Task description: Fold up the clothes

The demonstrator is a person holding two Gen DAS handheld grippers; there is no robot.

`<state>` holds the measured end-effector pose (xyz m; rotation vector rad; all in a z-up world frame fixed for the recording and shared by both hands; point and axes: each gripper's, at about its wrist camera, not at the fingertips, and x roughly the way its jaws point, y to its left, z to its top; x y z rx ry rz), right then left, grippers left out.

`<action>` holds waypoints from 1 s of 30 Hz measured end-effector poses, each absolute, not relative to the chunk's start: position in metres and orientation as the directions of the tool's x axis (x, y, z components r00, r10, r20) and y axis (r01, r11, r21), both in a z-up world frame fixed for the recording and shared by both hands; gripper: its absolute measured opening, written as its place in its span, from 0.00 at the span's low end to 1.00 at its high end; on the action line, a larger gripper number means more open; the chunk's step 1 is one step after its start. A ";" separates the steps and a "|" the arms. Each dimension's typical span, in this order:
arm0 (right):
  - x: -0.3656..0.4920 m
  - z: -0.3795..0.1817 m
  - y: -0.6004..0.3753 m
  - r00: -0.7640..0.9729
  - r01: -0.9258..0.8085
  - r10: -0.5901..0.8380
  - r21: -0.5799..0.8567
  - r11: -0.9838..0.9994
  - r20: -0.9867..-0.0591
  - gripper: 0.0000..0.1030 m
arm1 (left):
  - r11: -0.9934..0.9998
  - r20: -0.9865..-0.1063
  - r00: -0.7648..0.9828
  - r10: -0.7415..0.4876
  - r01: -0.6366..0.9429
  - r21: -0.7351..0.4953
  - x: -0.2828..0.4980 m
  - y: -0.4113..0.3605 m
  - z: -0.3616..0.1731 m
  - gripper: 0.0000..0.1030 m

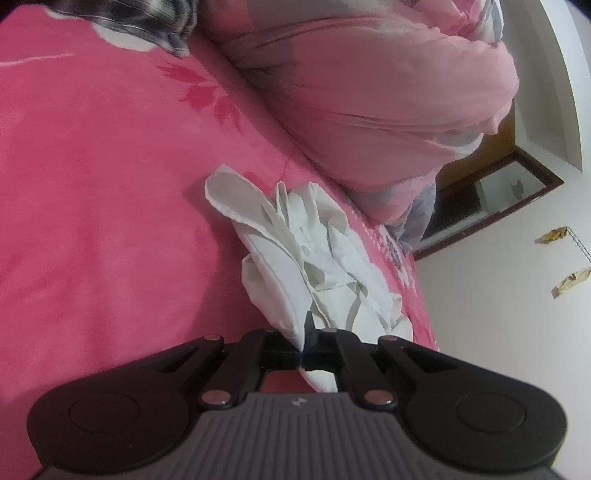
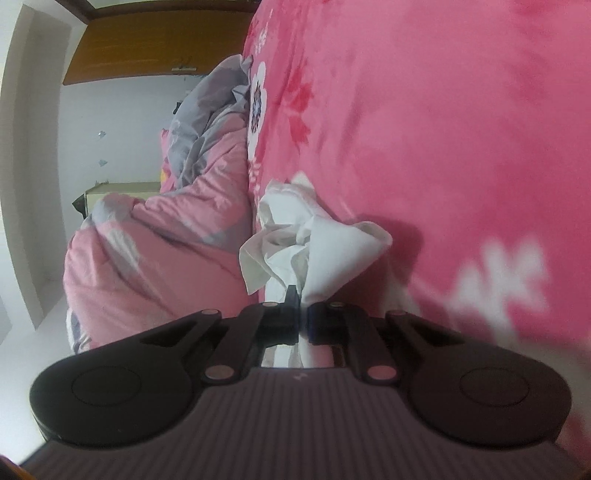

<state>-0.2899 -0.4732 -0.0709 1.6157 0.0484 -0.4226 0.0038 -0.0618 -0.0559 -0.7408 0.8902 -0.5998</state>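
While angled down over pink blanket (image 1: 92,203), left gripper (image 1: 303,345) and right gripper (image 2: 301,317) each pinch white garment (image 1: 295,240).

The fuzzy hot-pink blanket (image 1: 92,184) is the landmark, printed with darker red leaf sprigs and white flowers with dark centres. On it sits a plain white crumpled cloth garment (image 1: 295,240), no print. Right beside the blanket is a pale pink puffy quilt (image 1: 369,92) with grey patches. Beyond the blanket's far corner there's a grey-and-white striped fabric (image 1: 147,22).
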 end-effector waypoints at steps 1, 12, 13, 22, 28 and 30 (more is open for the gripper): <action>-0.296 -0.071 -0.465 0.930 0.281 -0.215 0.954 -0.101 -0.297 0.02 | 0.610 -0.469 0.498 -0.729 0.161 -0.776 -0.002 -0.054 -0.055 0.01; -0.370 -0.084 -0.362 0.937 0.292 -0.169 0.951 -0.099 -0.306 0.02 | 0.666 -0.534 0.478 -0.697 0.157 -0.729 -0.087 0.032 -0.048 0.01; -0.374 -0.085 -0.355 0.937 0.293 -0.165 0.950 -0.105 -0.307 0.02 | 0.670 -0.538 0.481 -0.692 0.152 -0.726 -0.095 0.039 -0.047 0.01; -0.393 -0.071 -0.325 0.903 0.412 -0.162 0.909 0.061 -0.399 0.27 | 0.740 -0.614 0.445 -0.652 0.195 -0.644 -0.116 0.051 -0.050 0.26; -0.418 -0.038 -0.323 0.851 0.503 -0.292 0.837 0.214 -0.436 0.51 | 0.783 -0.602 0.523 -0.604 0.245 -0.572 -0.134 0.059 -0.029 0.56; -0.425 -0.027 -0.323 0.835 0.528 -0.334 0.808 0.262 -0.438 0.51 | 0.783 -0.589 0.542 -0.599 0.244 -0.572 -0.138 0.064 -0.020 0.56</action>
